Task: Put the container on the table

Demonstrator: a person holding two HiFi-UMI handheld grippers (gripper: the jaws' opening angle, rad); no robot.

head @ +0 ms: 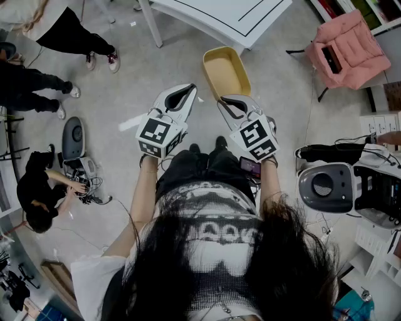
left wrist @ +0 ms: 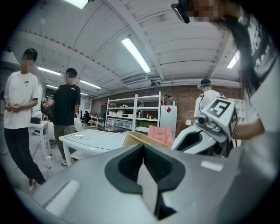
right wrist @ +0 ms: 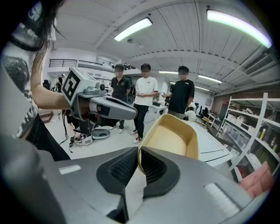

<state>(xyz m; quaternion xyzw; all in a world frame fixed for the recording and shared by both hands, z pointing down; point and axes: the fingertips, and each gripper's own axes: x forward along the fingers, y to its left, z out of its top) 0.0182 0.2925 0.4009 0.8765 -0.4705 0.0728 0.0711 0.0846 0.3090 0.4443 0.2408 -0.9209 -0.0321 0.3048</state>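
Nearest the person, the left tongs (head: 188, 91) are closed pad to pad with nothing between them, held level beside the right tongs (head: 224, 101) and a little apart from them. The right tongs are clamped on the thin rim at the near short end of the container (head: 225, 72), one pad inside the wall and one outside, as the right gripper view shows (right wrist: 139, 153).

The container is a tan, oblong tub with its open side up. Its inside (right wrist: 173, 138) is bare. Its long axis runs straight away from the person, near end in the grip and far end raised toward the table (head: 213, 15). It hangs in the air over the floor (head: 125, 81), not over the table top, with its far end just short of the table's near corner.

The floor under and to the left of the container is open. The white table top beyond is flat with thin black lines on it. To the right of the table's corner stands a pink chair (head: 348, 50), well apart.
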